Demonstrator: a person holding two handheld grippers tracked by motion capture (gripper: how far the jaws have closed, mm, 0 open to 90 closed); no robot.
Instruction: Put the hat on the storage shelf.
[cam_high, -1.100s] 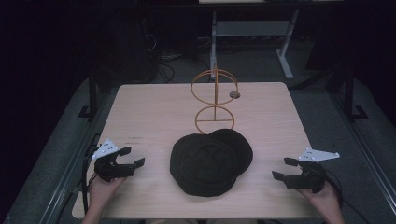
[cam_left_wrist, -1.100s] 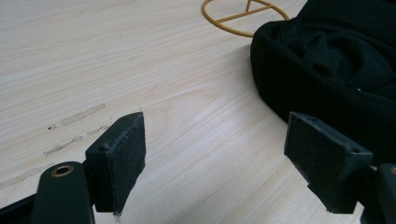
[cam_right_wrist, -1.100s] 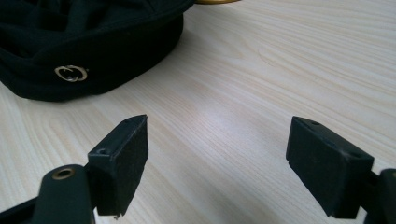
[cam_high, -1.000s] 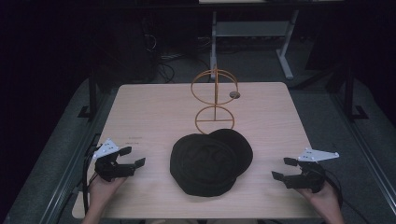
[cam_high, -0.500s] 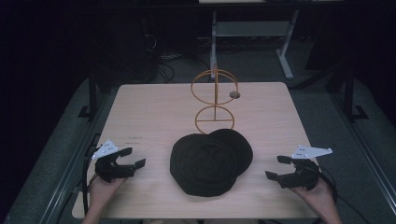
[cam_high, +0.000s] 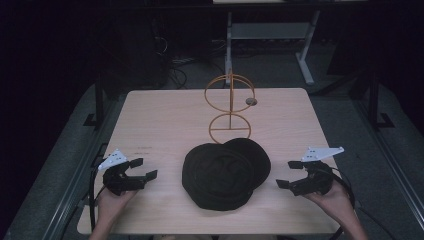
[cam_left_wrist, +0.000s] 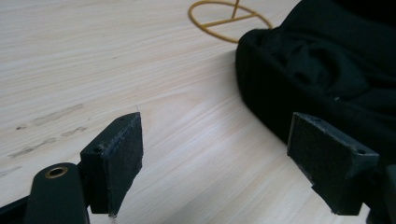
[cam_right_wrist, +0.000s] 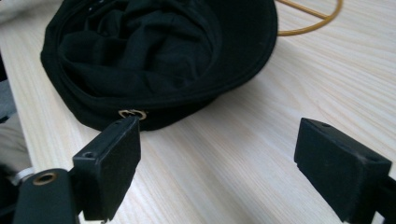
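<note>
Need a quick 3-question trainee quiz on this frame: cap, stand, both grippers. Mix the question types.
1. True or false: the black fabric cap lies upside down on the light wooden table, its inside facing up.
2. The orange wire stand with two rings is: A) beyond the cap, B) between the cap and the person, C) inside the cap.
3. Fill in: the jaws of the left gripper and the right gripper are both ____, with nothing between them.

Key: 1 true; 2 A; 3 open.
</note>
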